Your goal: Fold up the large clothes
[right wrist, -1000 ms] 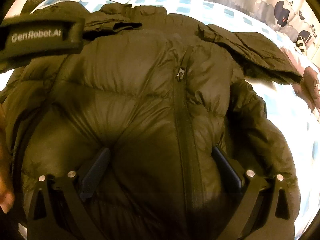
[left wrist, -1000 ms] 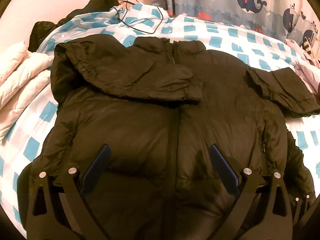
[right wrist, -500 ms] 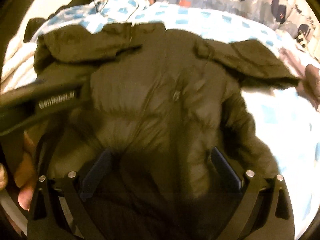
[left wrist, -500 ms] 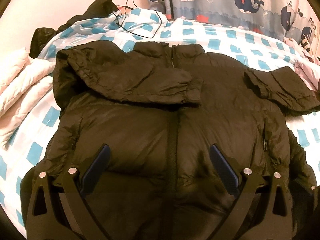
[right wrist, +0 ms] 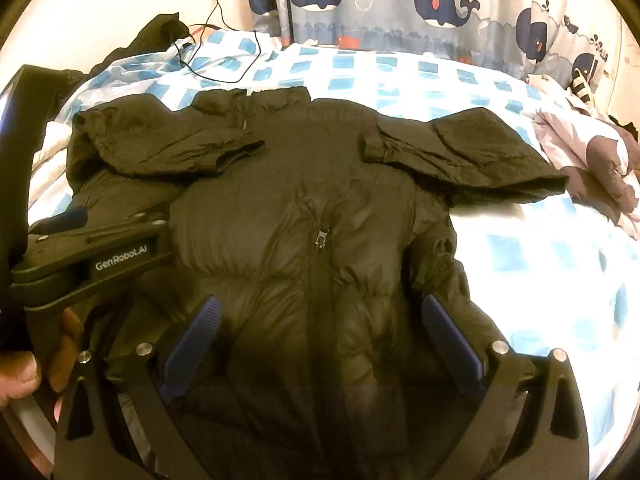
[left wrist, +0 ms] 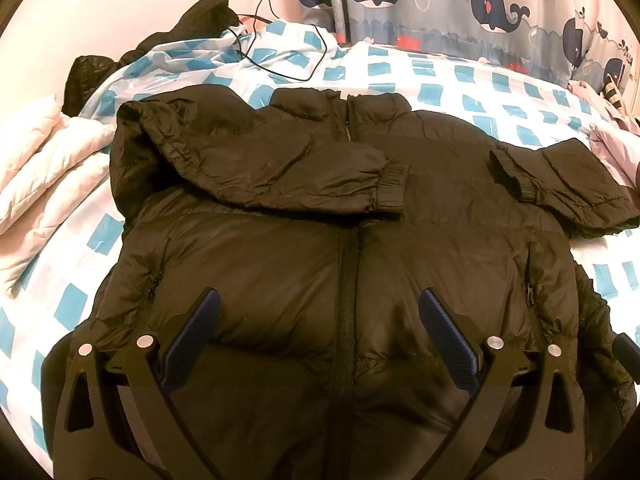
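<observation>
A dark puffer jacket (left wrist: 280, 264) (right wrist: 320, 208) lies front up on the bed, zipped, collar toward the far side. Its left sleeve (left wrist: 280, 168) is folded across the chest. Its right sleeve (left wrist: 560, 184) is bent inward over the shoulder, cuff toward the zip. My left gripper (left wrist: 320, 304) hovers open above the jacket's lower front, nothing between its blue pads (left wrist: 444, 332). Over the hem my right gripper (right wrist: 320, 308) is open too and holds nothing. The left gripper's black body (right wrist: 100, 256), held by a hand (right wrist: 20, 372), shows at the left in the right wrist view.
A blue-and-white checked bedsheet (left wrist: 460, 76) covers the bed. A white quilt (left wrist: 40, 160) lies at the left, a dark garment (left wrist: 192, 24) and a black cable (left wrist: 280, 60) at the far corner, pinkish clothes (right wrist: 592, 160) at the right. A whale-print curtain (left wrist: 480, 4) hangs behind.
Both grippers have drawn back and up from the jacket, so more of it and the bed shows. The jacket itself has not moved and both grippers stay open.
</observation>
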A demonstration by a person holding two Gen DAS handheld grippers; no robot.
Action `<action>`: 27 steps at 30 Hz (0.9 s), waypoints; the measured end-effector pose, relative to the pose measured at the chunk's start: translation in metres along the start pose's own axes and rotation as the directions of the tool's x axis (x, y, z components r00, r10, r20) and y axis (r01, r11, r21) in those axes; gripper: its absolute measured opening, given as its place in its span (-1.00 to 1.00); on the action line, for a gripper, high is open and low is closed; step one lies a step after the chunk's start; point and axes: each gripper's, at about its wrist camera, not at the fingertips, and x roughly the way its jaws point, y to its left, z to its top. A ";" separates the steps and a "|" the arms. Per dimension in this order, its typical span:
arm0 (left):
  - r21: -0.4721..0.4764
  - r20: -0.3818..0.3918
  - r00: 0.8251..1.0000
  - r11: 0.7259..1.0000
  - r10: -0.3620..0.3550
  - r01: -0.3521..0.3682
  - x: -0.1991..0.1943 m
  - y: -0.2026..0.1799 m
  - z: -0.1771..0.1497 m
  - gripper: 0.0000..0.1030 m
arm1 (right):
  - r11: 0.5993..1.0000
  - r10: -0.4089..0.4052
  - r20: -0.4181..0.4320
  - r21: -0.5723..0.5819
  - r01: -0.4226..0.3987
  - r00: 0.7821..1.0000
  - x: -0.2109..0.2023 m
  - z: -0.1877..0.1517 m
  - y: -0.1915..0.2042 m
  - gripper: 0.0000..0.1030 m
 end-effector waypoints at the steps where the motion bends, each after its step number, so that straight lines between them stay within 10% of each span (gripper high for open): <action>1: 0.000 0.000 1.000 1.000 0.000 0.000 0.000 0.000 0.000 0.85 | 1.000 0.000 0.001 -0.001 0.000 1.000 0.000 -0.001 0.000 0.88; 27: -0.009 0.037 0.999 1.000 -0.012 0.012 0.002 -0.002 -0.005 0.85 | 1.000 -0.003 0.028 0.016 0.002 1.000 -0.009 0.004 -0.010 0.88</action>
